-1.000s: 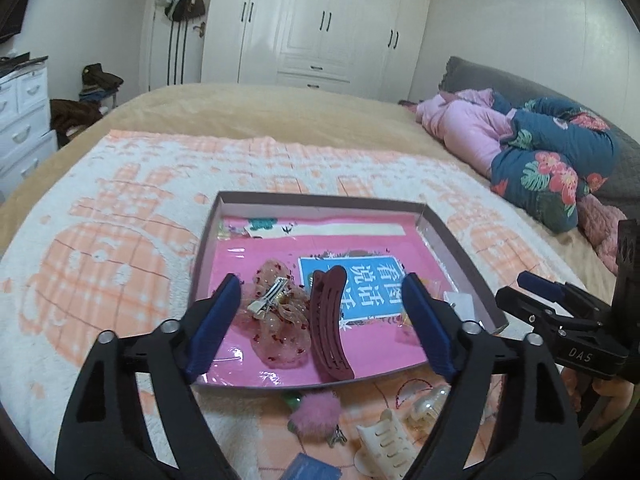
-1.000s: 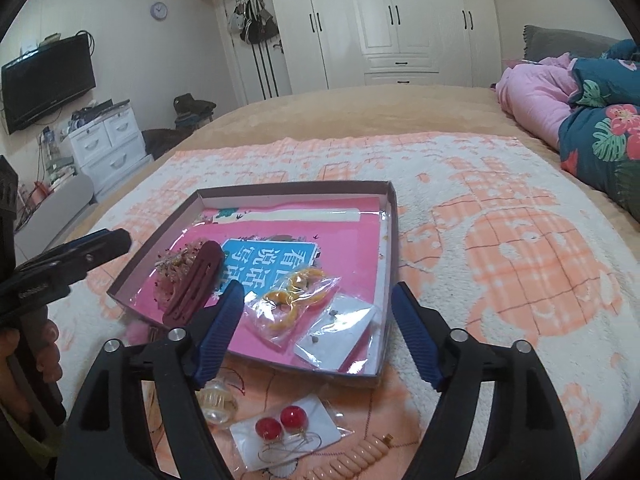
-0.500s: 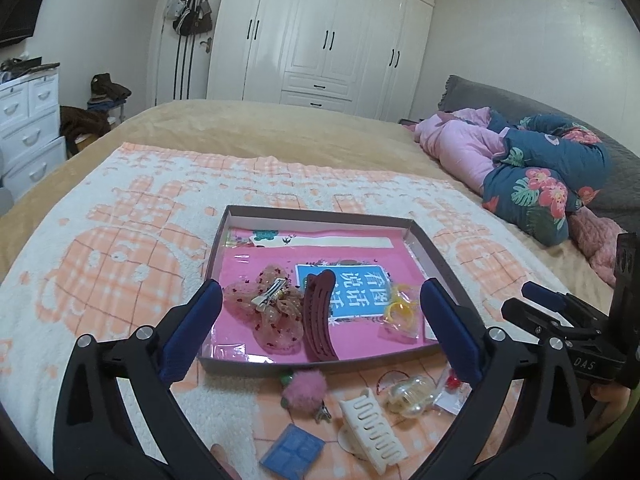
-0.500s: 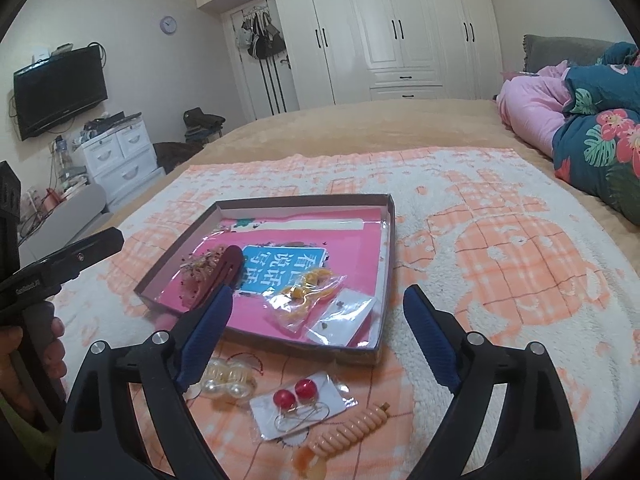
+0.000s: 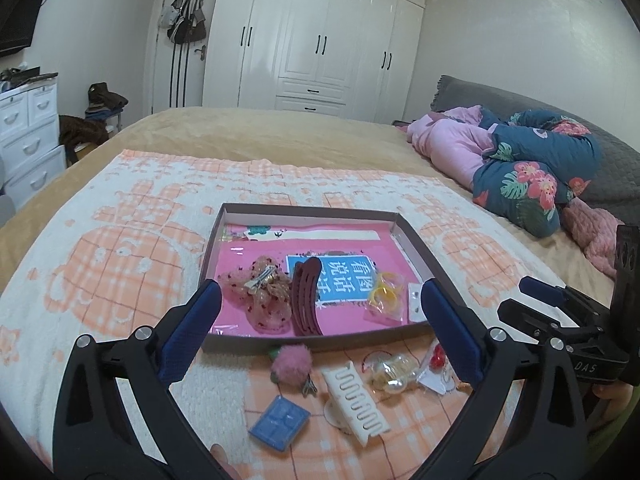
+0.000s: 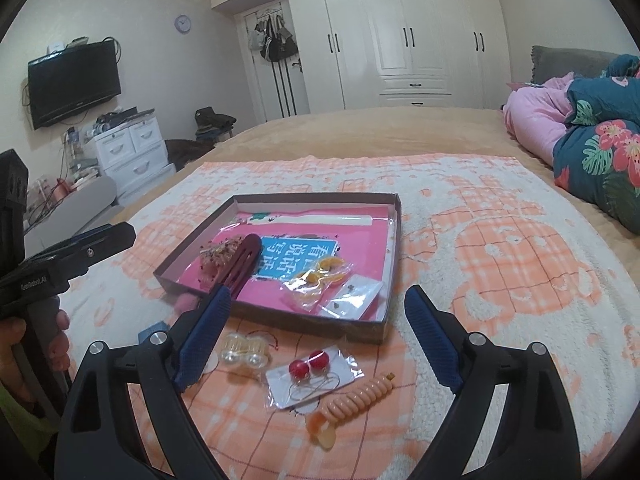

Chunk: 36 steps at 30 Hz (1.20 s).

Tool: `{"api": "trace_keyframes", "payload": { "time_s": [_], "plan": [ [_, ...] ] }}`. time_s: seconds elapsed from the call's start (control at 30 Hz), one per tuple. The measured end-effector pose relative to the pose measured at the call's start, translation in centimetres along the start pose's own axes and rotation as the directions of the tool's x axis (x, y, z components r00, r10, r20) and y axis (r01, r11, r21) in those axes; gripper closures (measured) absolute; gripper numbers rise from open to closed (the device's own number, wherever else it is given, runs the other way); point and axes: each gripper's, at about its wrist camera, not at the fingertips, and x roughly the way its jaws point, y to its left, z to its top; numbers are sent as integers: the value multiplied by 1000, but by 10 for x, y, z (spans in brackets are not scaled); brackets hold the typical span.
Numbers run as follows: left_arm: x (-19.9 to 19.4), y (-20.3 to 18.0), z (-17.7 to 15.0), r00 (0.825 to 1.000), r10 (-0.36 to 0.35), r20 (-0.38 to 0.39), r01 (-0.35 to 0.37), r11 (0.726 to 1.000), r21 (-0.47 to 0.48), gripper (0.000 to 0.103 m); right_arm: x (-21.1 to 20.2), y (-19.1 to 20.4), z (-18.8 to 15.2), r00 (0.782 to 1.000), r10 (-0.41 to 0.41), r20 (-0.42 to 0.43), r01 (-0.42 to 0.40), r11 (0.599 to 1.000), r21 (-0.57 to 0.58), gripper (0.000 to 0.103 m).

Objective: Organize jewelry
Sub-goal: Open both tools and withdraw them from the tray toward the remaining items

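Both pairs of jaws stood wide apart, having just been opening, with nothing between them: the left gripper and the right gripper hung over loose pieces on the blanket. The tray already held a maroon clip, a bow and bagged yellow rings. Judged between placements; next, close on one loose piece. Only the left view showed the white comb and blue square; only the right showed the spiral clip and the red earrings clearly.

Shallow box of jewelry; red earrings just before it
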Motion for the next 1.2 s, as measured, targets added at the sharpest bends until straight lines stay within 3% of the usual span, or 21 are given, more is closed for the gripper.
{"api": "trace_keyframes", "payload": {
  "time_s": [0.8,1.2],
  "plan": [
    [-14,-13,-31,998,-14,-57,17,999,46,12,-23,10,-23,999,23,-31,-25,998,-63,14],
    [-10,-26,-47,993,-36,-109,44,996,74,12,-24,12,-38,998,-11,-67,4,994,-112,12]
  ]
}}
